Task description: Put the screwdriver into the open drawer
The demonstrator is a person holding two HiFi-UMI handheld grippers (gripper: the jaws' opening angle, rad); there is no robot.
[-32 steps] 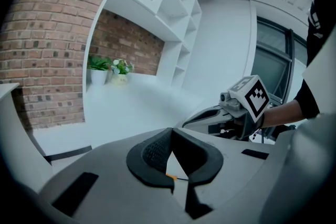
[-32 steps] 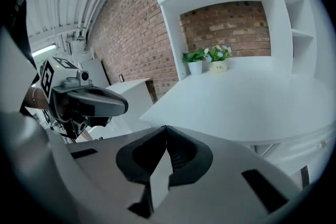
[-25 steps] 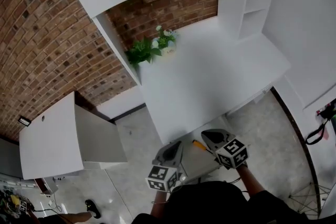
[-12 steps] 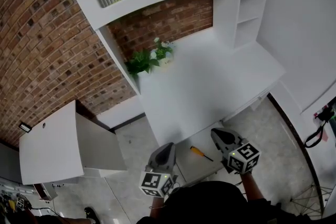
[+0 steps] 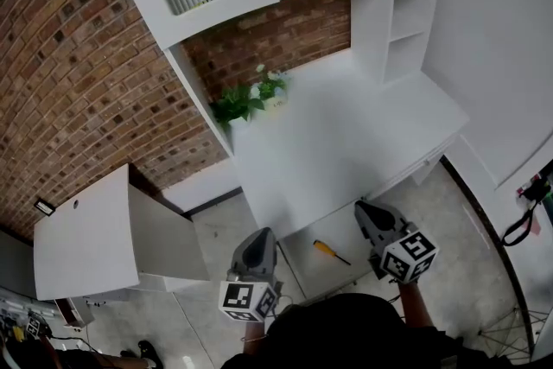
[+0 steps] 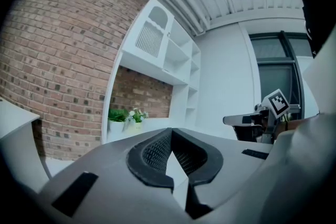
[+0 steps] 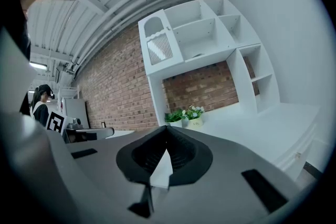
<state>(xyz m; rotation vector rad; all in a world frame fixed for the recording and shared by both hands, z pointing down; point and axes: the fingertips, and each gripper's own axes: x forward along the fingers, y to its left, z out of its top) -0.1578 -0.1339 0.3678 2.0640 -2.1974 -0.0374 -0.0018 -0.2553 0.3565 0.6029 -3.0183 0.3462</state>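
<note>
Head view, looking steeply down on a white surface (image 5: 346,143) set against a brick wall (image 5: 78,82).

**Task's thing.** The drawer (image 5: 302,265) stands pulled out from under the near edge of the surface. The screwdriver (image 5: 331,251) lies flat on the drawer's bottom, near its middle. Its yellow handle is at the far left end and its dark shaft points toward the near right.

**Grippers.** The left gripper (image 5: 261,236) shows at the drawer's left edge and the right gripper (image 5: 365,208) at its right edge, so the screwdriver lies between them in this view. Both are well apart from the screwdriver, and neither touches it. In the left gripper view the two dark ribbed pads meet at their tips, and only the pale surface shows through the small gap beneath them; the gripper is closed and holds nothing. The right gripper view shows the same: pads together at the tips, nothing between them.

**Surroundings.** A small potted plant (image 5: 251,99) with white flowers stands at the far left corner of the surface, just beside the brick wall. A white shelf unit (image 5: 393,22) rises along the far edge and right end of the surface. To the left, apart from the surface, a white cabinet (image 5: 86,233) stands on the pale floor (image 5: 216,225).
</note>
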